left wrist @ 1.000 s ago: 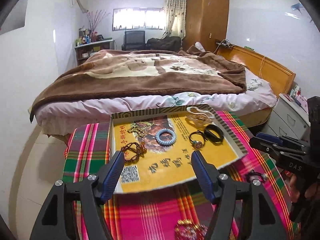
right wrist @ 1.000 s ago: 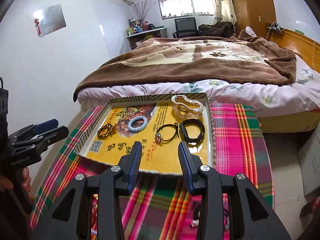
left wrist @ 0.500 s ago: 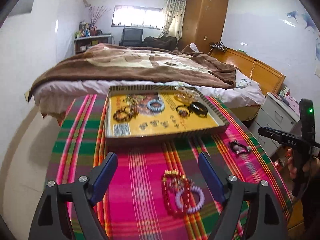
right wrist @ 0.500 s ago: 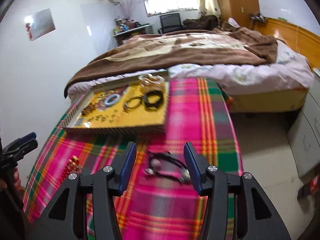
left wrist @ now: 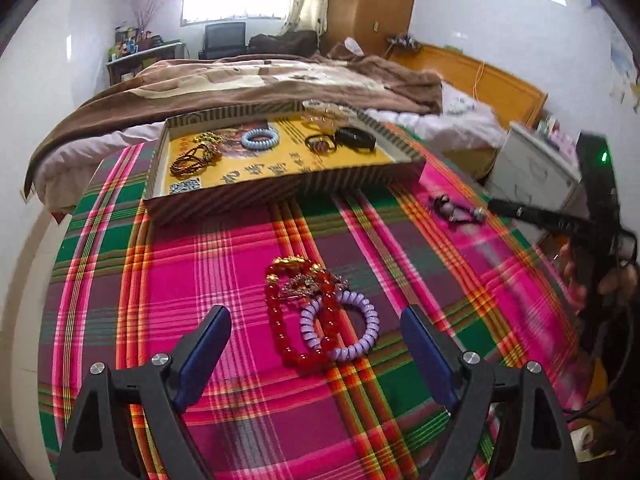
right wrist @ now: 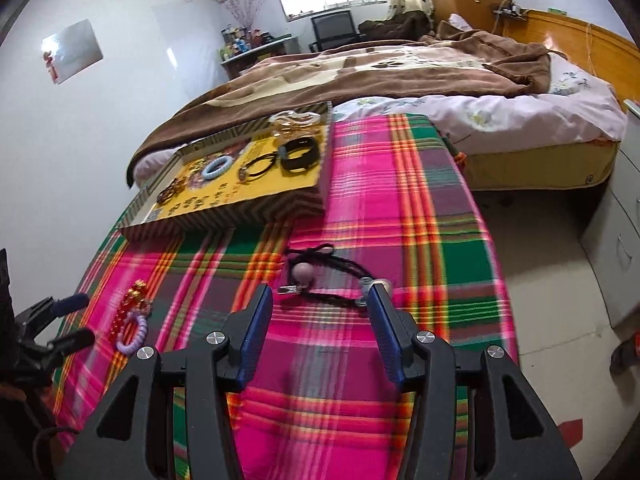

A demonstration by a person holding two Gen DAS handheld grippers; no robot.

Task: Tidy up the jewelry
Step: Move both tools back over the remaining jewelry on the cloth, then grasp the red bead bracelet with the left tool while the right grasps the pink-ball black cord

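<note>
A home bedroom: a made bed [right wrist: 400,76] under a brown blanket, wooden wardrobe [left wrist: 370,4] (curtained window beside it), white nightstand [left wrist: 532,168].

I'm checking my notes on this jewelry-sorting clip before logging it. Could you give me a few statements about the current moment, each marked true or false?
1. The red bead bracelet lies inside the tray. False: it lies on the plaid cloth, in front of the tray.
2. The purple coil bracelet overlaps the red bead bracelet. True.
3. The left gripper is shut on a bracelet. False: its jaws stand wide open, holding nothing.
4. The black cord bracelet lies on the cloth just ahead of the open right gripper. True.
5. The blue coil bracelet is in the tray. True.
</note>
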